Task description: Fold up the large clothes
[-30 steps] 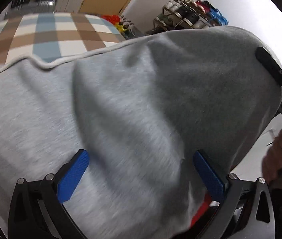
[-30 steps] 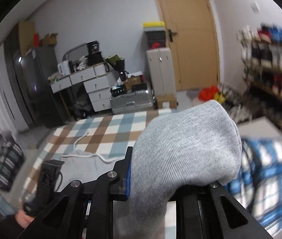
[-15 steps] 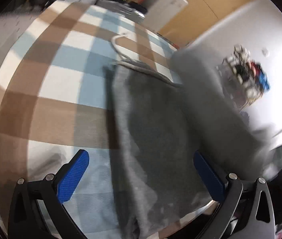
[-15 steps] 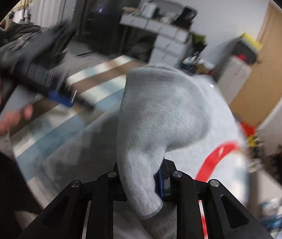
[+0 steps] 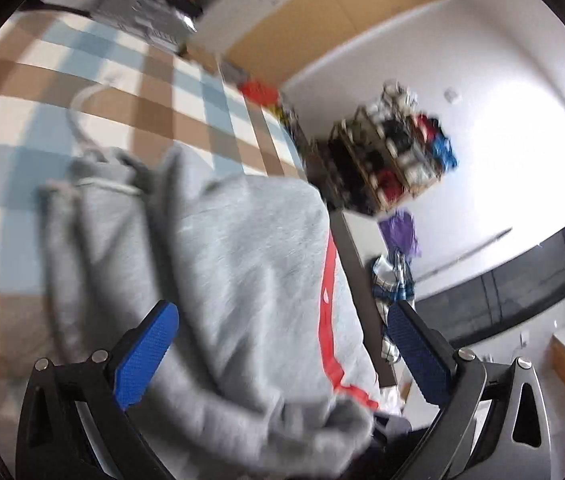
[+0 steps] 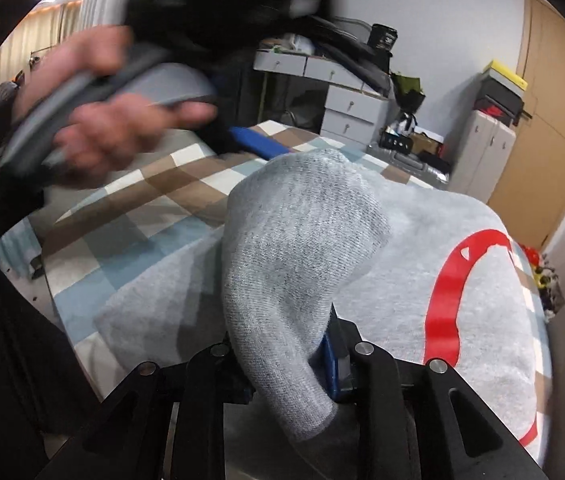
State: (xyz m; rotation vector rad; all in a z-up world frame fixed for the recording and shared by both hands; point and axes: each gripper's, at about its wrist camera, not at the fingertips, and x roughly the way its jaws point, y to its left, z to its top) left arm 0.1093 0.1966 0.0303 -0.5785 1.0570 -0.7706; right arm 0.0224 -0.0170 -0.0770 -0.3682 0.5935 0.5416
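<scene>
On the brown, blue and white checked bedspread [image 6: 150,200], the grey fleece sweatshirt with a red printed stripe [image 6: 422,248] lies folded over itself, reaching the bed's near and right edges.

Right gripper [image 6: 282,364]: ribbed grey cuff [image 6: 294,248] sits between the blue pads; jaws are opening, cloth not yet free.

Left gripper [image 5: 278,356]: jaws spread wide, nothing clasped; grey fabric passes under and between the fingers without pad contact. In the right wrist view the person's hand [image 6: 94,108] carries it above the far part of the bed, blurred.

Risks, judged:
- Cuff may cling to a pad as the right gripper lifts off, dragging the sleeve and undoing the fold.
- Fabric at the right edge may slide off; that edge looks overhung, though blur prevents certainty.
- Left fingers could snag the top layer, being so close over it.

Room: checked cover lies bare toward the far and left edges, good for shifting the garment inward. Right side is tight.
</scene>
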